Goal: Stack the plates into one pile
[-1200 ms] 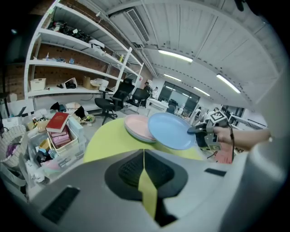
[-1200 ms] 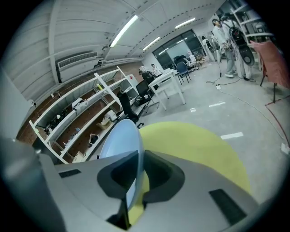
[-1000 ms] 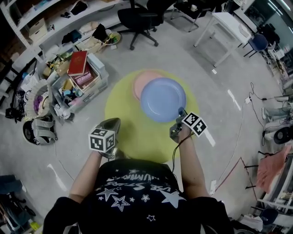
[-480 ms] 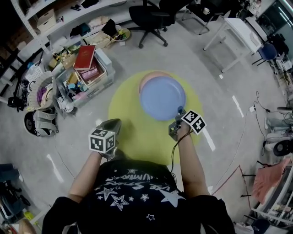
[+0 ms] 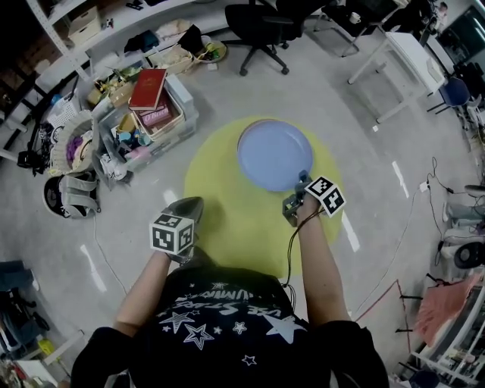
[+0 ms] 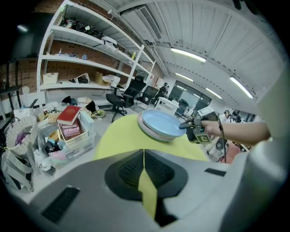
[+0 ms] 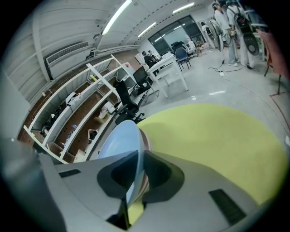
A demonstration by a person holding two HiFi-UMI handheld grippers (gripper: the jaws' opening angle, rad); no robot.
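Blue plate [image 5: 274, 155]: over the pink plate [image 6: 149, 132], covering nearly all of it, on the far half of the round yellow mat [image 5: 227, 220] on the floor.
Pink plate: only a sliver of rim shows underneath.
Right hand-held gripper [image 5: 301, 186]: jaws nearly closed, pinching the blue plate's near rim.
Left hand-held gripper [image 5: 189, 206]: jaws together, empty, at the mat's near-left edge, well apart from the plates.
Around: bin [image 5: 182, 121] with a red book [image 5: 148, 89] left of the mat; office chair [image 5: 261, 23] and white table [image 5: 409, 57] beyond.
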